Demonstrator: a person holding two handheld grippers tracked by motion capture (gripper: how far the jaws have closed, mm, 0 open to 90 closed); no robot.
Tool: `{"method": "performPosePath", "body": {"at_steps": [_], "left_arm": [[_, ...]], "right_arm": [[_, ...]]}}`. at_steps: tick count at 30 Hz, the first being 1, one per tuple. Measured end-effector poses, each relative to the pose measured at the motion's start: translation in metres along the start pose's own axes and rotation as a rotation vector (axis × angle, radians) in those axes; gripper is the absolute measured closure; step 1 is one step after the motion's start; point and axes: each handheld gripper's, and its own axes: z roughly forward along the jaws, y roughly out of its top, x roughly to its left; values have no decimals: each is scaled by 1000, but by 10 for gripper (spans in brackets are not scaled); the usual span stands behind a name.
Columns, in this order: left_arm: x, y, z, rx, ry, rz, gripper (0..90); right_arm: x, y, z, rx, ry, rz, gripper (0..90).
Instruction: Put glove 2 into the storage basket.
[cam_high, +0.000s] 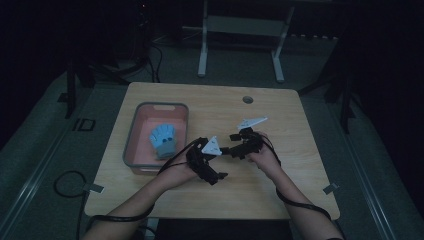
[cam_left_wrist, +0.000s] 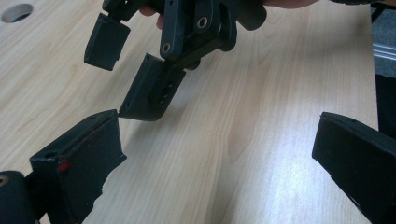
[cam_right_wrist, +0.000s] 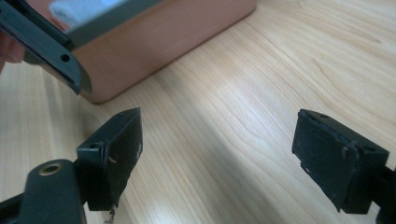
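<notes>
Both my grippers hang over the bare middle of the table (cam_high: 280, 107), tips turned toward each other. My left gripper (cam_high: 218, 176) sits just right of the tray (cam_high: 131, 150), jaws spread wide; in the left gripper view there is only wood grain between them, nothing held. My right gripper (cam_high: 231, 142) is just beside it, jaws also wide apart and empty; the right gripper view shows bare table between the pads (cam_right_wrist: 112, 154). From the left gripper view the right gripper's (cam_left_wrist: 126, 70) lower jaw tip comes almost to my left jaw's upper corner; I cannot tell whether they touch. The glove (cam_high: 163, 140), light blue, lies inside the tray, toward its right wall, apart from both grippers. The tray's pink side (cam_right_wrist: 163, 42) shows close behind my right jaws
</notes>
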Motion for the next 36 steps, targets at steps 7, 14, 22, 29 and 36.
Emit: {"method": "performPosePath", "body": {"at_steps": [7, 14, 22, 29, 36], "left_arm": [[-7, 2, 13, 11, -3, 18, 19], [-14, 1, 27, 4, -27, 18, 20], [-20, -4, 42, 0, -31, 36, 19], [-21, -9, 52, 6, -45, 27, 19], [-24, -8, 61, 6, -75, 28, 20]], "right_arm": [[-4, -18, -8, -8, -29, 24, 161], [-6, -30, -11, -13, -34, 41, 161], [-9, -48, -19, -3, -49, 41, 161], [-11, -59, -22, -4, -59, 47, 161], [-12, -67, -26, -4, -76, 54, 160]]}}
